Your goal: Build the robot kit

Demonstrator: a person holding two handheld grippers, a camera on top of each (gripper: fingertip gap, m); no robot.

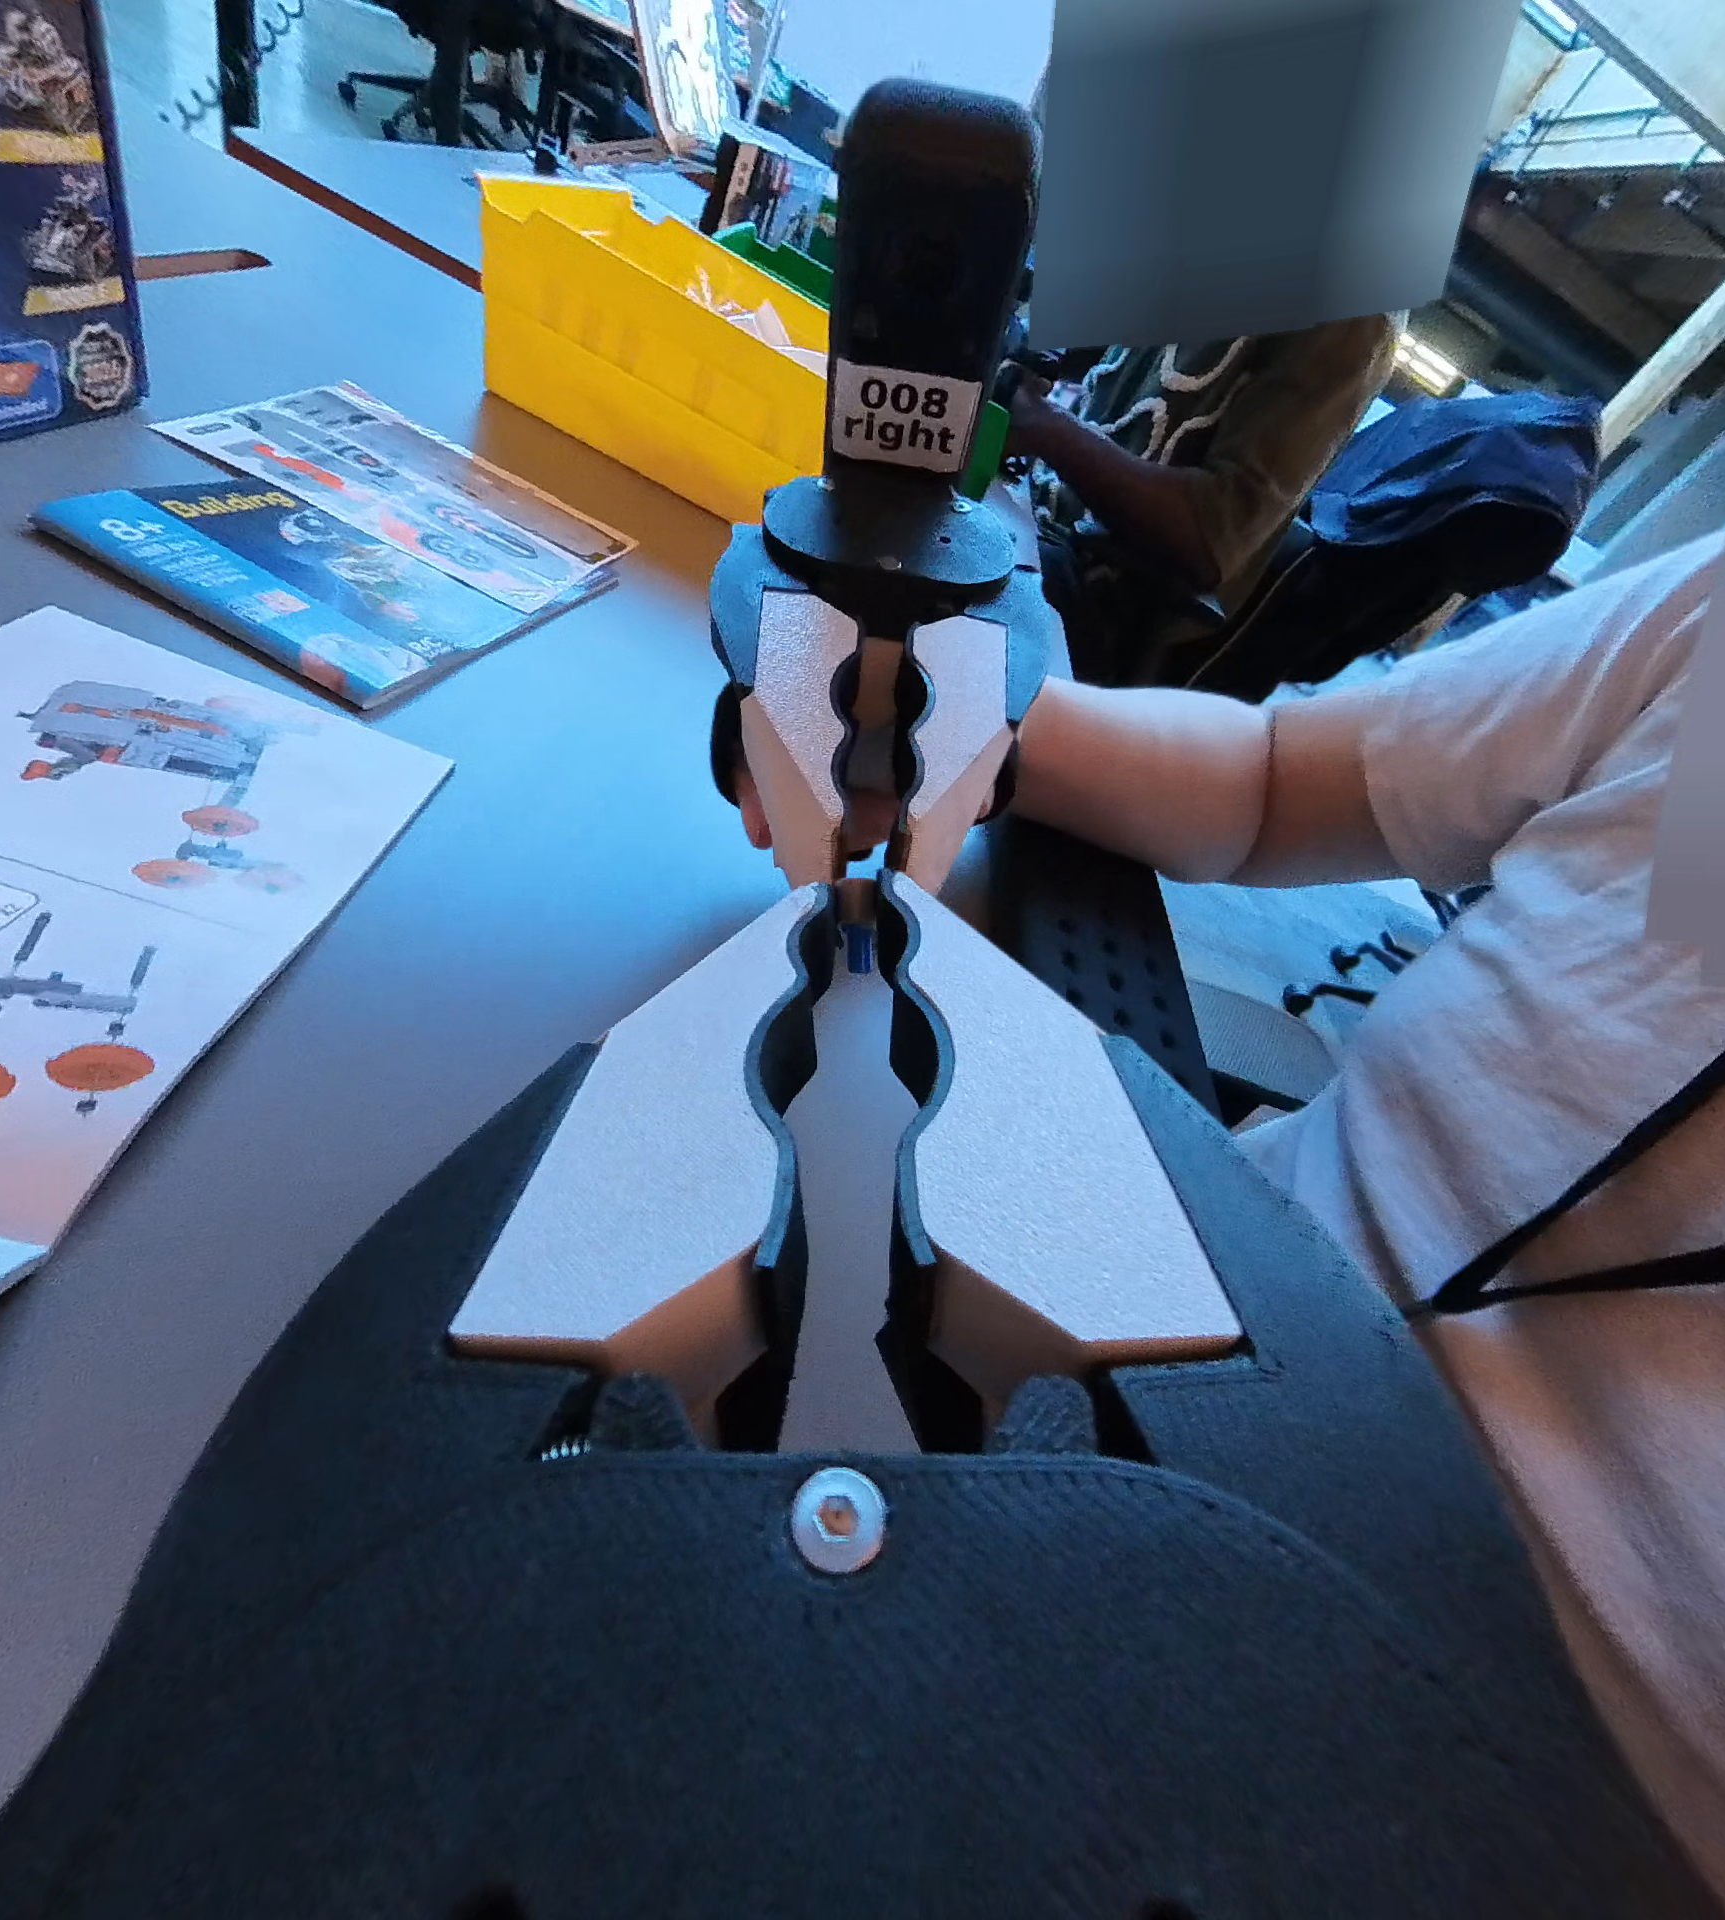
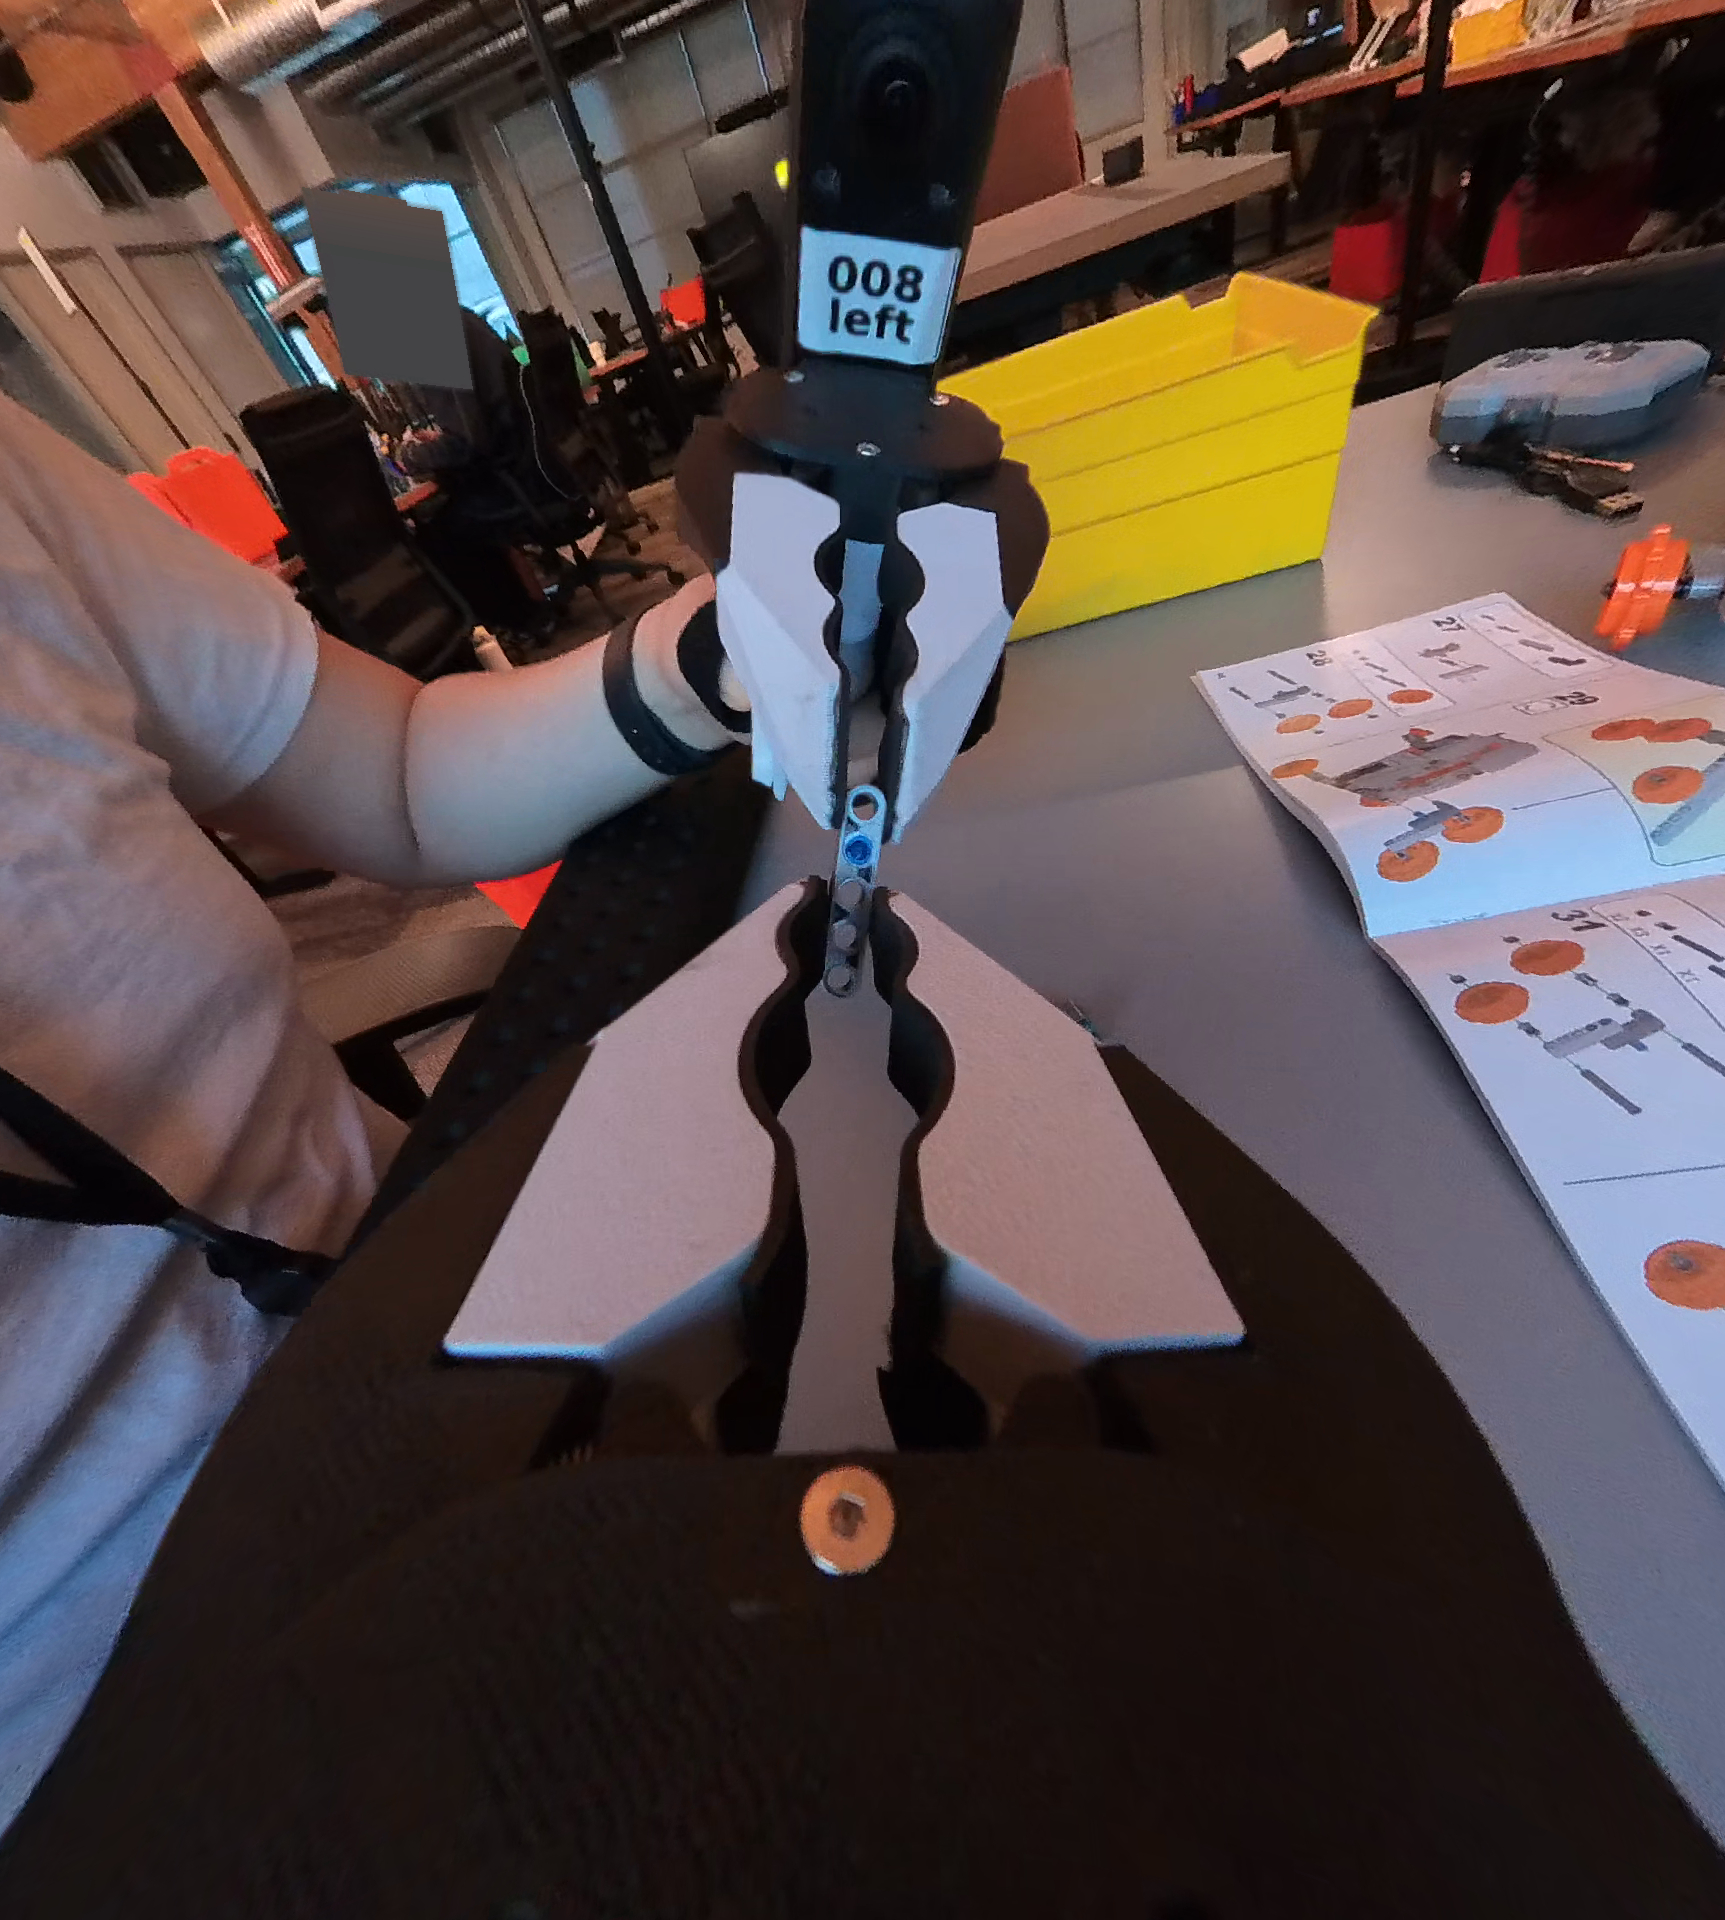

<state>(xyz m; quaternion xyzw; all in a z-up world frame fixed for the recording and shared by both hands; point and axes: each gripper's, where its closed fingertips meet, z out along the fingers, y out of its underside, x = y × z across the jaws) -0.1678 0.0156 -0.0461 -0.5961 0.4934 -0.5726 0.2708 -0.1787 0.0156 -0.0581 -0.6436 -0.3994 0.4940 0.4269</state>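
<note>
Both tools meet tip to tip above the near edge of the dark grey desk [image 2: 1201,831]. Left hand-held gripper [image 1: 855,914] is pinched narrow on a small blue pin [image 1: 856,948], and right hand-held gripper [image 2: 850,935] is closed on a thin grey holed beam [image 2: 850,904] whose free end reaches up to the left tool's fingertips; a blue pin shows in one of the beam's holes there. Each tool is gripped by a person in a pale short-sleeved shirt [image 1: 1564,1195] with a black lanyard across it. On the desk lie open instruction sheets [image 2: 1564,883] printed with orange wheels, a closed booklet [image 1: 318,582] farther off, and a dark blue printed box [image 1: 6,208] standing at the far left in the left wrist view. A yellow bin [image 2: 1180,447] sits at the far side, with a grey part-built model [image 2: 1564,384] and an orange wheel piece [image 2: 1647,592] to its right. Beyond are office chairs, other desks, shelving and big windows.
</note>
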